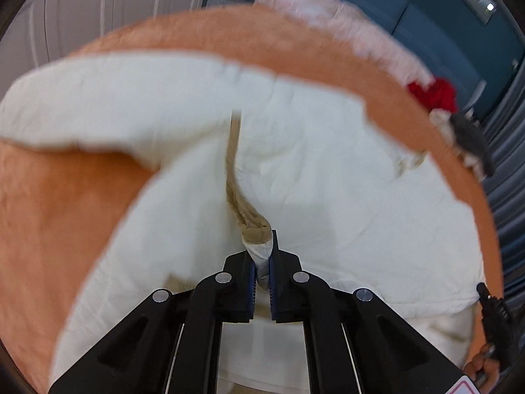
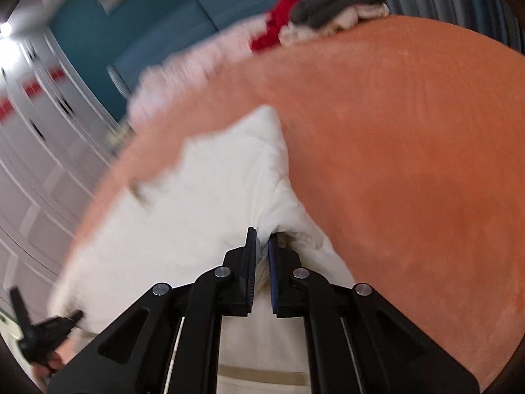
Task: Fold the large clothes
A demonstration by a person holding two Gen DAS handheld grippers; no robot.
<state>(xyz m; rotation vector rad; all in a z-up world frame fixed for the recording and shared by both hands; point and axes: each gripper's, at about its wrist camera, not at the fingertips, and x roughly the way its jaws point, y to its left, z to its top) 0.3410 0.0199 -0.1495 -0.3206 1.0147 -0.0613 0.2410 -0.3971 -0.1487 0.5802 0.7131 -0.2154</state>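
A large white garment with a tan trim band lies spread on an orange bed cover. My left gripper is shut on a bunched edge of it where the tan trim ends. In the right wrist view the same white garment lies on the orange cover, and my right gripper is shut on a fold of its white cloth. The right gripper also shows at the left view's right edge, and the left gripper at the right view's lower left.
A pile of clothes lies at the bed's far side: pink fluffy cloth, a red item and a grey one. White panelled wardrobe doors, a teal wall and grey curtains stand beyond.
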